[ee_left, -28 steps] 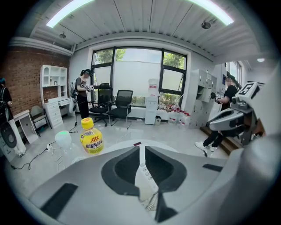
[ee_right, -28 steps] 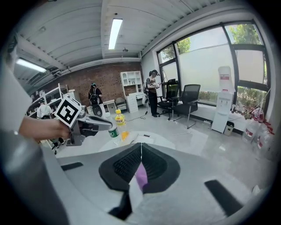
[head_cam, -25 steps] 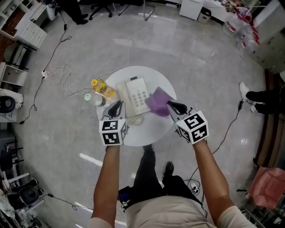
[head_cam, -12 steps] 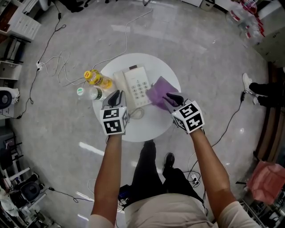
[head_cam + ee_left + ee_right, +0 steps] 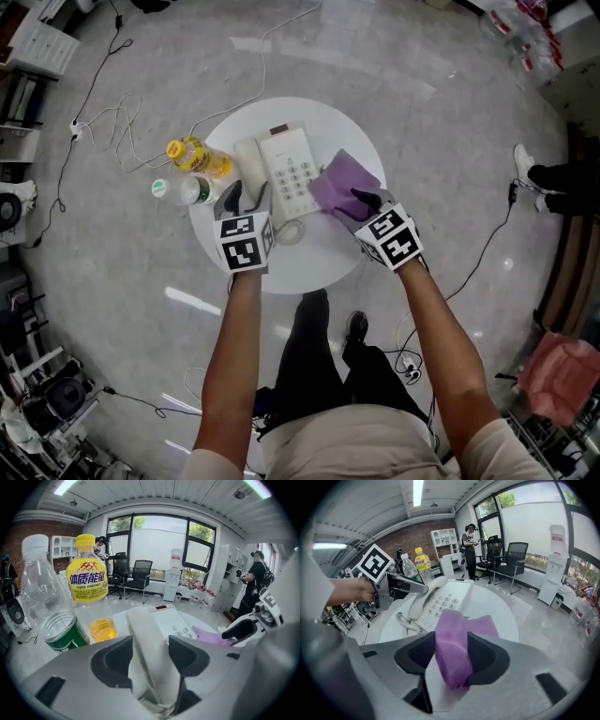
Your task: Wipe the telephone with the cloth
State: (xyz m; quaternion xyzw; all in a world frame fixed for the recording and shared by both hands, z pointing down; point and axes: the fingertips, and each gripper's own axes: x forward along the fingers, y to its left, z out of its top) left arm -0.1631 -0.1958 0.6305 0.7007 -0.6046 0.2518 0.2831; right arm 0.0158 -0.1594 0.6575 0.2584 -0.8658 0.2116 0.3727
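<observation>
The left gripper [image 5: 247,196] is straddling the handset [image 5: 149,653] along the left side of the white telephone [image 5: 293,173]. Its jaws have just been opening and are standing moderately apart around the handset. The right gripper [image 5: 354,202] is spreading wide, its jaws just opened, with the purple cloth [image 5: 339,180] lying loose between them on the round tabletop [image 5: 319,258], just right of the telephone. A yellow bottle [image 5: 195,157] and a clear bottle [image 5: 183,190] are standing at the left edge.

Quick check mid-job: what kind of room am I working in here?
Probably an office or lab workspace: office chairs stand by large windows, there is a water dispenser, and loose cables trail about.
</observation>
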